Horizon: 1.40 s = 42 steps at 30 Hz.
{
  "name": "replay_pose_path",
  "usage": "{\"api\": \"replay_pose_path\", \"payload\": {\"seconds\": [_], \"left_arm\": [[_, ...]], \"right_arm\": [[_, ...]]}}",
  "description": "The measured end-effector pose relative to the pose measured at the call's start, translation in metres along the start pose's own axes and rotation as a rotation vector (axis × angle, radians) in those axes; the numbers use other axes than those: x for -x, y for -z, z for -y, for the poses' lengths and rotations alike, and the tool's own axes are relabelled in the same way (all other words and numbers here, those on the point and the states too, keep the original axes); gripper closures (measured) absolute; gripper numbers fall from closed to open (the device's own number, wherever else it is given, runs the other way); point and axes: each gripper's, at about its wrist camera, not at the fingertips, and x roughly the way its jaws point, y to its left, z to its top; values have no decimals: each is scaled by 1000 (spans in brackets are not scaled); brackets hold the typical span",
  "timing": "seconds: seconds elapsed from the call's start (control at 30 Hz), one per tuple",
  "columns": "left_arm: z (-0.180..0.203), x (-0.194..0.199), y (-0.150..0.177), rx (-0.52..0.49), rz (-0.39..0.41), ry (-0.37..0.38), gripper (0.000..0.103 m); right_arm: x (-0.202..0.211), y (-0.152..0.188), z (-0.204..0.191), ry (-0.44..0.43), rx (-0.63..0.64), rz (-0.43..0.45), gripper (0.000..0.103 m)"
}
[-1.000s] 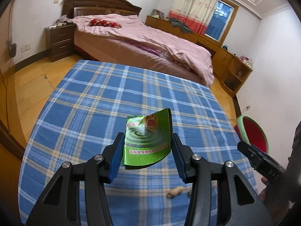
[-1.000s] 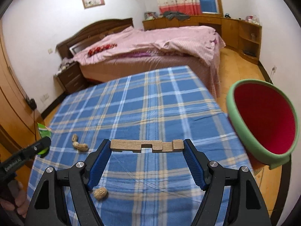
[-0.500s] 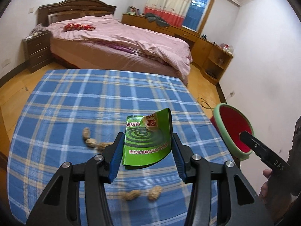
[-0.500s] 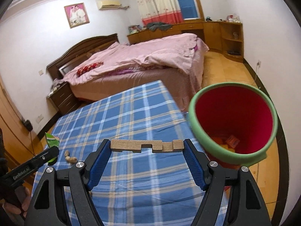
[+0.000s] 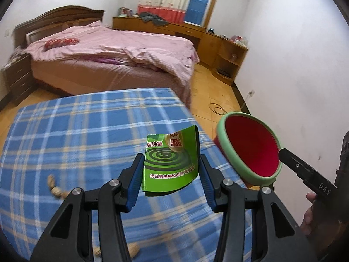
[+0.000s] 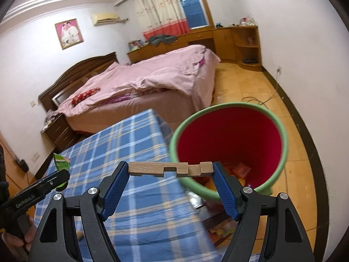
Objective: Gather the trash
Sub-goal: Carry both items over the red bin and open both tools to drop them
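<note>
My left gripper (image 5: 170,174) is shut on a green mosquito-coil package (image 5: 170,161) and holds it above the right part of the blue plaid table (image 5: 87,131). My right gripper (image 6: 170,172) is shut on a notched wooden strip (image 6: 170,169) and holds it over the near rim of the green bin with red inside (image 6: 231,139). The bin (image 5: 250,148) stands off the table's right edge in the left wrist view. Some trash lies at the bin's bottom (image 6: 240,170). The left gripper with the package (image 6: 62,161) shows at the left of the right wrist view.
Peanut shells (image 5: 54,187) lie on the table at the left, more near the front edge (image 5: 133,250). A bed with pink bedding (image 5: 109,52) stands behind the table. Wooden cabinets (image 5: 226,52) line the far wall. A cable (image 5: 216,109) lies on the floor.
Both grippers have swung right toward the bin, each still holding its item. The wooden strip now sits over the bin's near rim, and the bin looms larger in both views.
</note>
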Motion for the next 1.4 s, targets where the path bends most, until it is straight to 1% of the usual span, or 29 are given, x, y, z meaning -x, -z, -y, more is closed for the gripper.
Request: {"api": "replay_pose_path", "payload": {"seconds": [0.2, 0.47, 0.63, 0.87, 0.97, 1.1, 1.2, 1.4], "left_arm": [[45, -33, -14, -70, -28, 52, 53], [107, -85, -23, -166, -72, 121, 53], [128, -115, -24, -191, -106, 135, 53], [144, -146, -22, -230, -147, 177, 53], [147, -155, -20, -230, -166, 195, 53], [145, -163, -20, -220, -178, 195, 45], [143, -163, -21, -208, -167, 194, 42], [134, -154, -26, -175, -154, 178, 42]], "right_arm": [[-4, -10, 34, 45, -35, 3, 25], [-19, -16, 76, 102, -69, -19, 25], [-29, -16, 94, 132, -77, -36, 25], [-41, -13, 114, 158, -100, -63, 25], [-46, -12, 120, 160, -111, -72, 25], [-49, -11, 126, 159, -120, -79, 25], [-51, -11, 127, 157, -122, -81, 25], [-60, -13, 126, 141, -126, -91, 25]]}}
